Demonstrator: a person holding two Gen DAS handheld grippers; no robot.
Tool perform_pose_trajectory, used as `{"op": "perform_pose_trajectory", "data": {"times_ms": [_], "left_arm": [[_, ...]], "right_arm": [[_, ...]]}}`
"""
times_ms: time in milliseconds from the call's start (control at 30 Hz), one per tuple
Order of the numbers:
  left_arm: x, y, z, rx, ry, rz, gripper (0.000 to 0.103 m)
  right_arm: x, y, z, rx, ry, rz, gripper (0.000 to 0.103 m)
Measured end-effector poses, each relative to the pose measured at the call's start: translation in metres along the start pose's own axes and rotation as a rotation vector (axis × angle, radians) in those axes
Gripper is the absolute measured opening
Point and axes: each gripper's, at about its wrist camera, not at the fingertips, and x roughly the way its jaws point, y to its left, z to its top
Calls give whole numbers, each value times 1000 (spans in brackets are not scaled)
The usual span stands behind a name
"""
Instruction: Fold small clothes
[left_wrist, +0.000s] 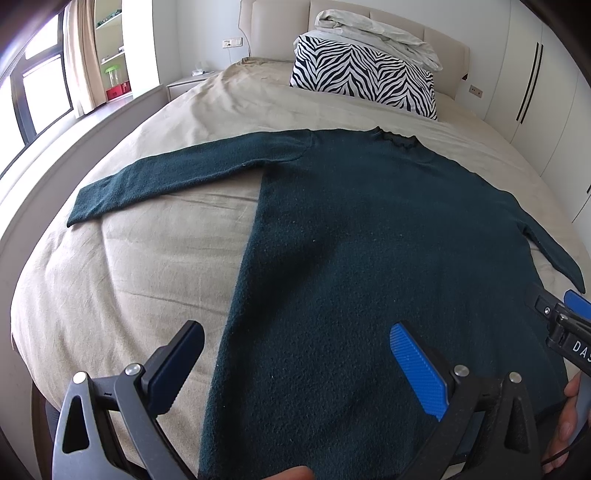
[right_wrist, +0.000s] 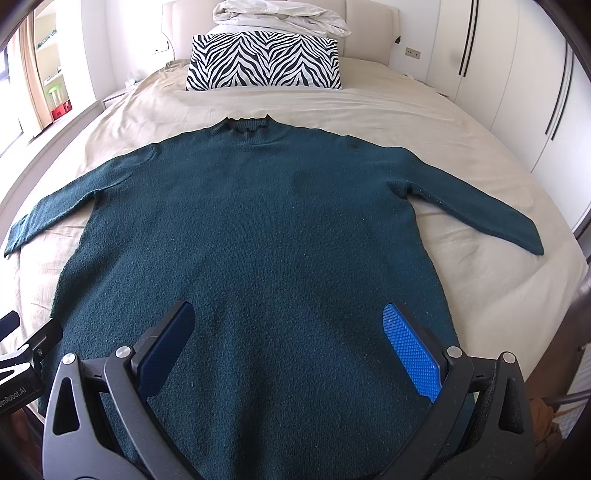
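A dark green knit sweater (right_wrist: 255, 236) lies flat and face-up on the bed (right_wrist: 461, 192), collar toward 12 o'clock near the zebra pillow (right_wrist: 264, 61), hem toward 6 o'clock, both sleeves spread out to 9 and 3 o'clock. The left claw (left_wrist: 295, 363) hangs over the hem's left edge with its jaws wide and empty; the right claw (right_wrist: 288, 345) hovers above the lower body, also wide and holding nothing. The knit looks soft, thick and limp, likely light but draggy on the sheet, so it should sag when lifted. A sleeve cuff (right_wrist: 528, 240) or shoulder seam seems the best pinch point, taking 1 layer edge firmly.
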Motion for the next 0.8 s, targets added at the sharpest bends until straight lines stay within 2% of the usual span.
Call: {"op": "perform_pose_trajectory", "data": {"times_ms": [500, 600, 700, 800], "left_arm": [[0, 2, 0, -14, 1, -29, 103], [4, 4, 1, -34, 20, -60, 103], [10, 8, 4, -66, 44, -97, 103], [16, 12, 10, -95, 42, -134, 103]], "right_arm": [[1, 1, 1, -4, 2, -1, 103], [3, -5, 3, 8, 3, 5, 103], [6, -27, 8, 76, -8, 46, 103], [14, -76, 16, 215, -8, 99, 103]]}}
